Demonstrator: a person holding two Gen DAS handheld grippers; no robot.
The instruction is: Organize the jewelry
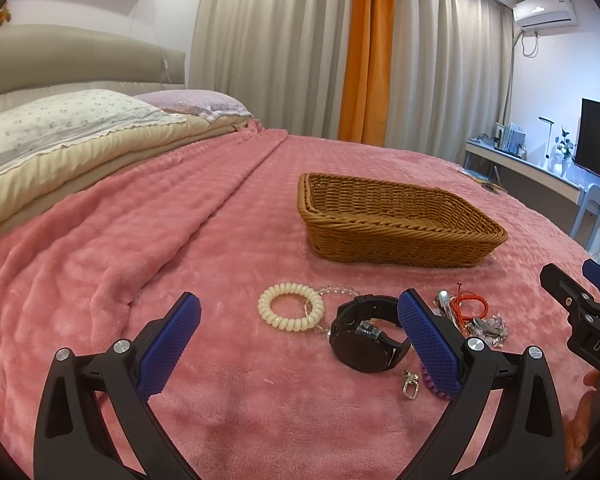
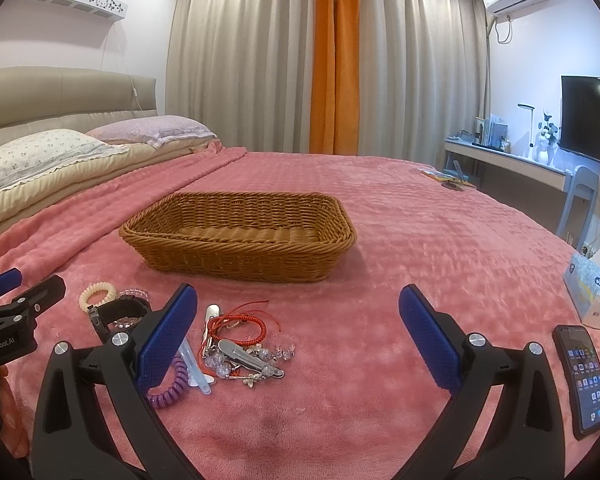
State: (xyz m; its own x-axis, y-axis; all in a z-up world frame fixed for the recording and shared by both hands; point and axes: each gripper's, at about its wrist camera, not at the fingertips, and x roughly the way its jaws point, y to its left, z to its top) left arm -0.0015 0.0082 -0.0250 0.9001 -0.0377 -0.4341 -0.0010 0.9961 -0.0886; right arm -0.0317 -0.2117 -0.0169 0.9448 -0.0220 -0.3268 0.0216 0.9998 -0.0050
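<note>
An empty woven basket (image 1: 396, 220) (image 2: 240, 232) stands on the pink blanket. In front of it lies a jewelry pile: a cream coil bracelet (image 1: 291, 307) (image 2: 97, 295), a black watch (image 1: 366, 332) (image 2: 120, 310), a clear bead bracelet (image 1: 338, 291), a red cord bracelet (image 1: 470, 306) (image 2: 246, 328), silver clips and crystal charms (image 2: 244, 358), a purple coil tie (image 2: 168, 388) and a small silver charm (image 1: 410, 382). My left gripper (image 1: 300, 340) is open just above the watch and coil bracelet. My right gripper (image 2: 298, 340) is open, right of the pile, holding nothing.
A phone (image 2: 582, 380) lies at the right on the blanket, with a tissue box (image 2: 594, 292) beyond it. Pillows (image 1: 60, 132) and the headboard are at the left. A desk with a TV (image 2: 590, 120) stands past the bed's far right edge.
</note>
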